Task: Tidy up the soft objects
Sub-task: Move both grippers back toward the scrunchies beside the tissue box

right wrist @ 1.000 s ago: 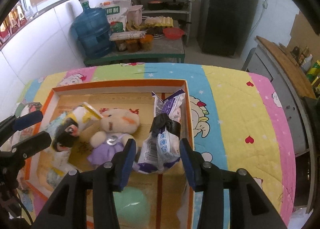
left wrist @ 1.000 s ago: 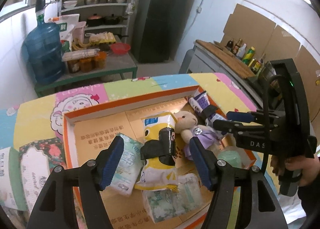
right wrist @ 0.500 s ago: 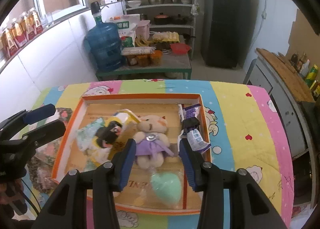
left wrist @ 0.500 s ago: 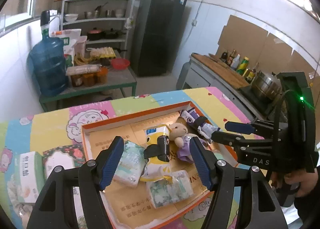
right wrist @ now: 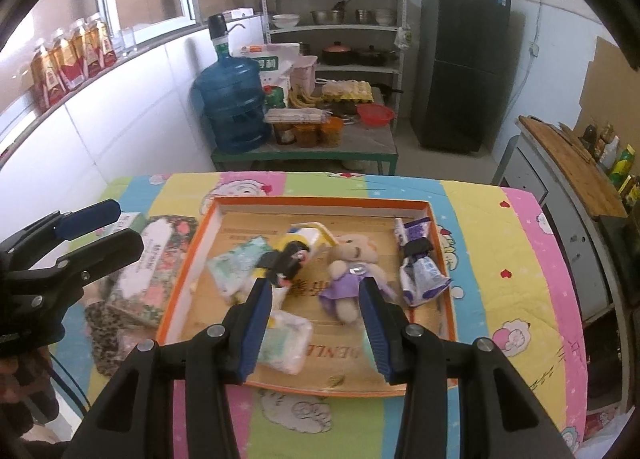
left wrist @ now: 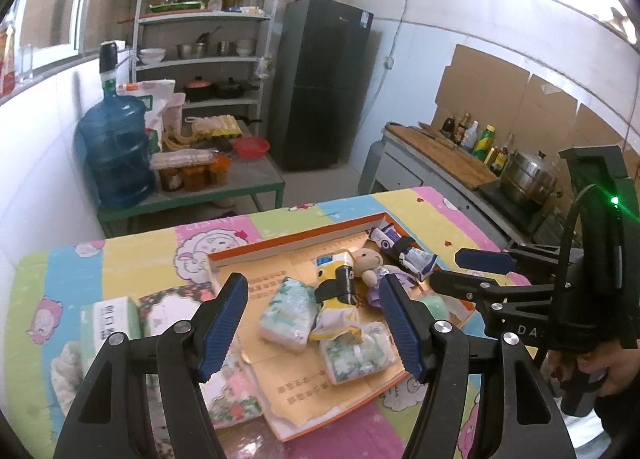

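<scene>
Both tools hang apart and empty: the left tool (left wrist: 314, 313) and right tool (right wrist: 314, 323), ribbed blue pads spread. At frame centre, a shallow orange-rimmed cardboard tray (right wrist: 320, 201) on the quilted table (right wrist: 516, 291) holds a fuzzy teddy bear (right wrist: 352, 263), crinkly tissue packs (left wrist: 286, 313) and a purple pouch (right wrist: 418, 263).
</scene>
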Demonstrator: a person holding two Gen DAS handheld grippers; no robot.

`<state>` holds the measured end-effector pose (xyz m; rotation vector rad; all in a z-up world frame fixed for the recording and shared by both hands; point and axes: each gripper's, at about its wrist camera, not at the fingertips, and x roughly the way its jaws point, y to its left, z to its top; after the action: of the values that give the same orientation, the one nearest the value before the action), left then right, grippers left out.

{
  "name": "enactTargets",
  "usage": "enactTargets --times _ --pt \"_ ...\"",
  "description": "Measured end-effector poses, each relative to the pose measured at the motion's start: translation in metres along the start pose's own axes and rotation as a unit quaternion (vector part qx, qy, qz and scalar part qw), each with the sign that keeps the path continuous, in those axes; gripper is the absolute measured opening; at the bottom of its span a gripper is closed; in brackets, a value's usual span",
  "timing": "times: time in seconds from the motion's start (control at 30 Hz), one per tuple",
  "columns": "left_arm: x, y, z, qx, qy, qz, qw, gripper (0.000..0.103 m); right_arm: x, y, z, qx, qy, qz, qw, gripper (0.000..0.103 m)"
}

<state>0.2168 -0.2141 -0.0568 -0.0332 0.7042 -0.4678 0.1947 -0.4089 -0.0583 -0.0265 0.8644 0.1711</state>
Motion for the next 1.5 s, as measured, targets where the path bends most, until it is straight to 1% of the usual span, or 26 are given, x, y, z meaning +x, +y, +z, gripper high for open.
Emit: enactTargets --times 0.33,0.5,0.8,1.17,1.5 --pt "-0.04 0.02 -0.006 -0.008 -0.025 0.028 0.9993 0.07 -0.018 0.046 -0.001 -0.019 -0.021 0.026 0.999 0.045" --pt "-0.056 0.03 -0.011 -0.019 -0.031 0.042 0.9984 0.07 -0.026 0.069 -0.003 -0.021 -0.031 0.038 0.999 0.045" --pt "-0.085 0.05 -0.022 -0.034 -0.047 0.069 0.996 0.07 -0.038 0.106 -0.007 -0.034 -0.053 0.038 0.997 0.045" --pt "-0.108 0.075 -0.031 -0.05 -0.057 0.089 0.9931 0.07 -0.042 0.138 -0.012 -0.039 -0.059 0.057 0.996 0.045" --pt "-0.134 0.108 -0.055 -0.068 -0.07 0.111 0.989 0.07 -0.041 0.163 -0.023 -0.05 -0.054 0.066 0.995 0.046"
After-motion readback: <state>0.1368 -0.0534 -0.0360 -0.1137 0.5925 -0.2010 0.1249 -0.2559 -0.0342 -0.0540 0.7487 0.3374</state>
